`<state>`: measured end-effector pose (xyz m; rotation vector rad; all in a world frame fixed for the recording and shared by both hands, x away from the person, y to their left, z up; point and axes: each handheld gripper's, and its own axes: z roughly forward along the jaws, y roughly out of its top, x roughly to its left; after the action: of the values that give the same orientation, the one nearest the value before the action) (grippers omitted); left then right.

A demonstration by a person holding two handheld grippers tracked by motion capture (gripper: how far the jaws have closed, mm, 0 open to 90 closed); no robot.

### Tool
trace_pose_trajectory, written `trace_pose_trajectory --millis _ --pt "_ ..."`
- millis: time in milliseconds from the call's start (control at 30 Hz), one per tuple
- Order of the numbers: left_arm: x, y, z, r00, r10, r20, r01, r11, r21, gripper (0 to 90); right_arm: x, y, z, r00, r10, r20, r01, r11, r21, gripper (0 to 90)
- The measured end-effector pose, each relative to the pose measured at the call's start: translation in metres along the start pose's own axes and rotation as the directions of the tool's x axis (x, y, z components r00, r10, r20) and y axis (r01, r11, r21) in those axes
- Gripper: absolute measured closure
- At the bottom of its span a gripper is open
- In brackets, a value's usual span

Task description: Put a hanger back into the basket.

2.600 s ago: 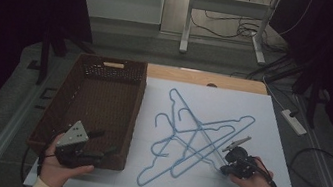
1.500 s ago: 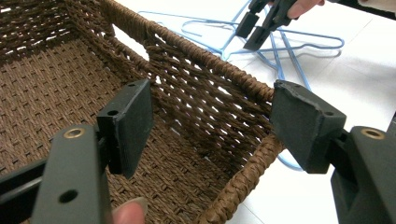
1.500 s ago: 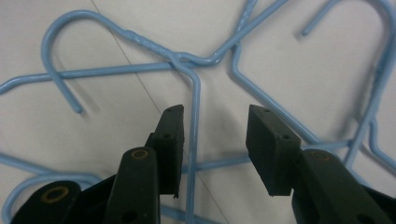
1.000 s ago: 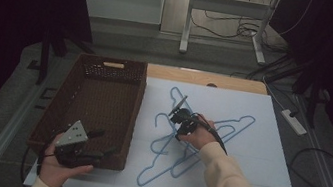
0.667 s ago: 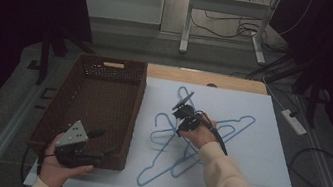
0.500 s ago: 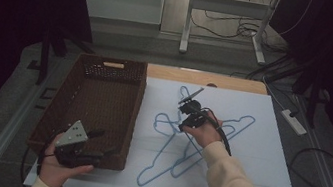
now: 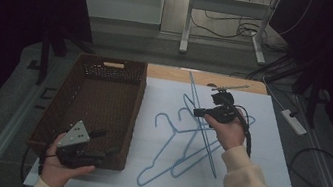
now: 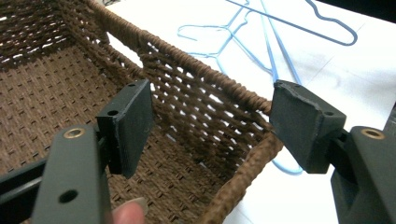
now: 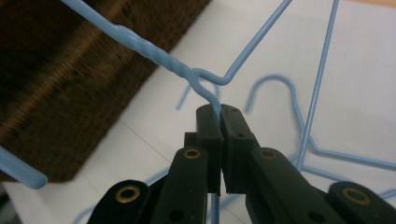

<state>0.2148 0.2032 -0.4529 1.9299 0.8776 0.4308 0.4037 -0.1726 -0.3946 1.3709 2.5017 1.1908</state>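
Right gripper view: a blue wire hanger (image 9: 205, 79) is pinched at its neck between the closed jaws of the right gripper (image 9: 220, 116), tilted up above the white table (image 7: 278, 141) near its far edge, its hook end cut off. At the near left corner the left gripper (image 8: 210, 126) is held wide open over the brown basket (image 8: 56, 93) rim, gripping nothing.

Rough woven basket (image 7: 103, 98), glossy coated-wire hanger (image 9: 154, 53)
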Motion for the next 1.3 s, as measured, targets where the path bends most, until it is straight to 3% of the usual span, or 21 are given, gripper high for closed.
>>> trace_pose_trajectory --millis 333,533,567,733,767,1033,1300 --pt "-0.023 0.022 0.014 0.9980 0.016 0.061 -0.016 0.9999 -0.004 29.8 0.016 -0.008 -0.006 0.9988 0.010 -0.048 -0.014 0.996 -0.083 87.7" --pt "-0.039 0.042 0.029 0.9944 0.022 0.103 -0.020 0.9997 -0.016 29.8 0.022 -0.011 -0.006 0.9976 0.008 -0.068 -0.017 0.992 -0.127 87.7" --pt "-0.044 0.050 0.037 0.9936 0.021 0.111 -0.020 0.9997 -0.012 29.9 0.022 -0.011 -0.006 0.9974 0.009 -0.071 -0.018 0.991 -0.133 87.7" --pt "-0.050 0.061 0.053 0.9920 0.010 0.126 -0.010 0.9999 -0.006 30.0 0.024 -0.014 -0.006 0.9968 0.020 -0.078 -0.032 0.986 -0.161 87.7" --pt "-0.053 0.066 0.063 0.9903 -0.001 0.139 0.001 1.0000 0.000 30.0 0.024 -0.015 -0.006 0.9968 0.022 -0.077 -0.034 0.986 -0.166 87.7" --pt "-0.057 0.071 0.088 0.9848 -0.061 0.163 0.058 0.9981 0.020 30.2 0.026 -0.018 -0.005 0.9953 0.038 -0.090 -0.055 0.978 -0.199 87.7" --pt "-0.061 0.077 0.112 0.9800 -0.093 0.176 0.086 0.9952 0.046 31.3 0.031 -0.018 -0.003 0.9953 0.032 -0.091 -0.051 0.975 -0.216 87.7"
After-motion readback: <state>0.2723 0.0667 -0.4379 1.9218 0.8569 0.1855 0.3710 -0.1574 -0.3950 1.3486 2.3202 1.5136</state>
